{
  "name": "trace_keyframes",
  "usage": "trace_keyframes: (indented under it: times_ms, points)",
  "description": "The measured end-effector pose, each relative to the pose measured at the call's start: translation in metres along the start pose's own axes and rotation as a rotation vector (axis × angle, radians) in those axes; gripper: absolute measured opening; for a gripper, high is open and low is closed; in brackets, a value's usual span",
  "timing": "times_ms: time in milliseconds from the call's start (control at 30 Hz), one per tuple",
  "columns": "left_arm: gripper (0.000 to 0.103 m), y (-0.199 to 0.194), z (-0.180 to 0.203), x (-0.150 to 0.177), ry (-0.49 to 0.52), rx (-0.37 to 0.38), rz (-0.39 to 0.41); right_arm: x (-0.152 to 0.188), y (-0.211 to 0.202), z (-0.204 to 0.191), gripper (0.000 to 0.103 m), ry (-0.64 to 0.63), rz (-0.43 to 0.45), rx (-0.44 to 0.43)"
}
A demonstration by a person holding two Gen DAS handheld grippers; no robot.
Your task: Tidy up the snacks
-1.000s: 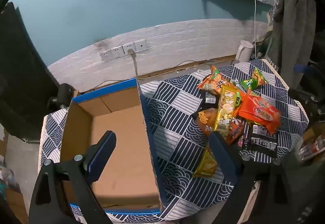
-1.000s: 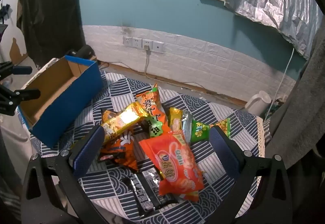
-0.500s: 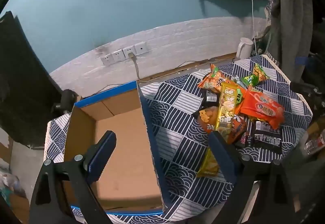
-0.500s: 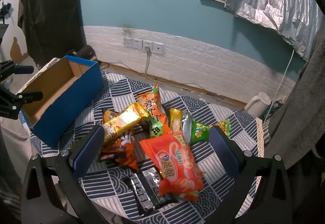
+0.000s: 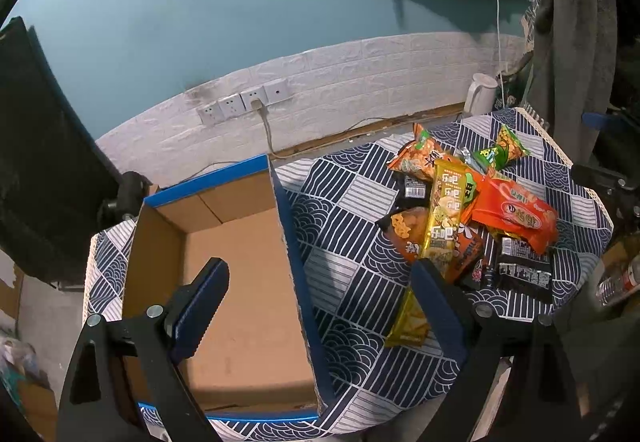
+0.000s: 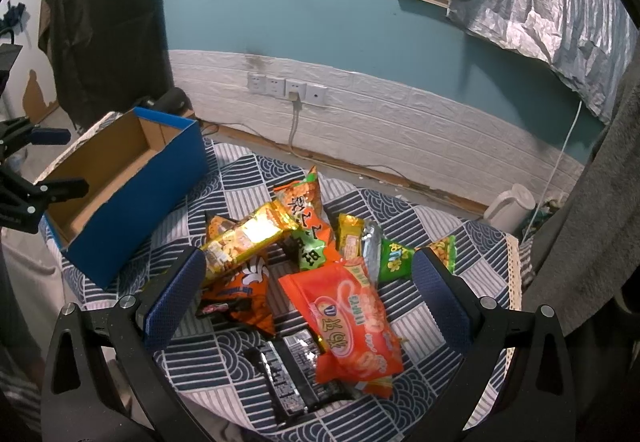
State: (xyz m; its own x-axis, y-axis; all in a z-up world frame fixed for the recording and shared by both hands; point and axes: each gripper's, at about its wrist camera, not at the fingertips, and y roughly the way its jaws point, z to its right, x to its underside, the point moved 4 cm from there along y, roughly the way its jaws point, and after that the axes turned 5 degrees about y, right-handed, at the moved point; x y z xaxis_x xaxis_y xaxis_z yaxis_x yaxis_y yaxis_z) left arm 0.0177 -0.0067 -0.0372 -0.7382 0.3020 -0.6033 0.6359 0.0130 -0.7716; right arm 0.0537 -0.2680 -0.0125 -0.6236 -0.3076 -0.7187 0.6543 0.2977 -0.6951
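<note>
An empty blue cardboard box (image 5: 240, 262) (image 6: 132, 197) stands at the left of a table with a blue patterned cloth (image 5: 344, 234) (image 6: 460, 266). A pile of snack packets lies to its right: a big orange packet (image 6: 352, 314) (image 5: 516, 213), a long yellow packet (image 6: 244, 238) (image 5: 444, 217), small green packets (image 6: 394, 260) (image 5: 500, 151) and black packets (image 6: 292, 374) (image 5: 524, 270). My left gripper (image 5: 320, 306) is open and empty above the box's right wall. My right gripper (image 6: 308, 294) is open and empty above the pile.
A white kettle (image 6: 510, 207) (image 5: 480, 97) stands behind the table by the white brick wall. Wall sockets (image 6: 286, 87) carry a plugged cable. A grey coat (image 5: 568, 53) hangs at the right. The left gripper also shows at the left edge of the right wrist view (image 6: 24, 177).
The left wrist view has shifted slightly, with the box and snacks a little lower and nearer. The right gripper has barely moved. Both grippers stay open.
</note>
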Motion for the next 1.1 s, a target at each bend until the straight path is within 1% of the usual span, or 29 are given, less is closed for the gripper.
trace_keyframes:
  times_ms: [1100]
  points:
    - [0.094, 0.0055, 0.0008, 0.0021, -0.003, 0.011, -0.015, 0.0024, 0.0004, -0.0012, 0.101, 0.000, -0.001, -0.005]
